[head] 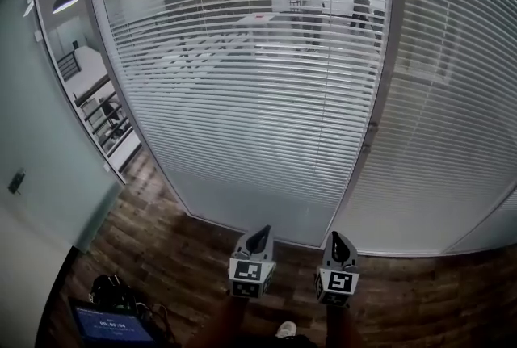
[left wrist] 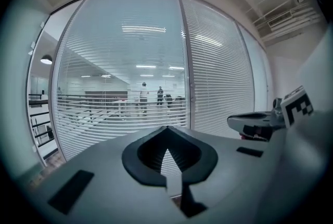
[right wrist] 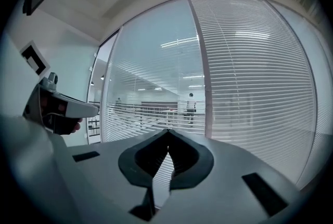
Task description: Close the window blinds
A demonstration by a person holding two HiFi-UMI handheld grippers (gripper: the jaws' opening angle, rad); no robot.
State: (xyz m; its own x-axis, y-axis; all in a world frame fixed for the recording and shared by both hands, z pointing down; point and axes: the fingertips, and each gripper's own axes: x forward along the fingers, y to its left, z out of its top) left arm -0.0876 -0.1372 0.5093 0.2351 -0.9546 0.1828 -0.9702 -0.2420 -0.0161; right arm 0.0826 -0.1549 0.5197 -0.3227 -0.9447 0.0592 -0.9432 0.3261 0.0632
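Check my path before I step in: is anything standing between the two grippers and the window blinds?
Nothing visible does. Only wooden floor lies between the left gripper, the right gripper and the blinds; whether glass fronts the slats cannot be told.

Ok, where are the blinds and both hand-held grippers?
blinds [head: 242, 120], head view, on a middle slat.
left hand-held gripper [head: 259, 237], head view, black jaw tips.
right hand-held gripper [head: 338, 241], head view, black jaw tips.

Head view: from above, facing forward and steeply down onto the window blinds [head: 242, 96] and wood floor [head: 186, 257], with the left gripper [head: 258, 240] and right gripper [head: 338, 245] at the bottom edge. Gripper views: each looks roughly level along its own jaws, near the blinds. All three share the blinds and the frame post [head: 378, 96].
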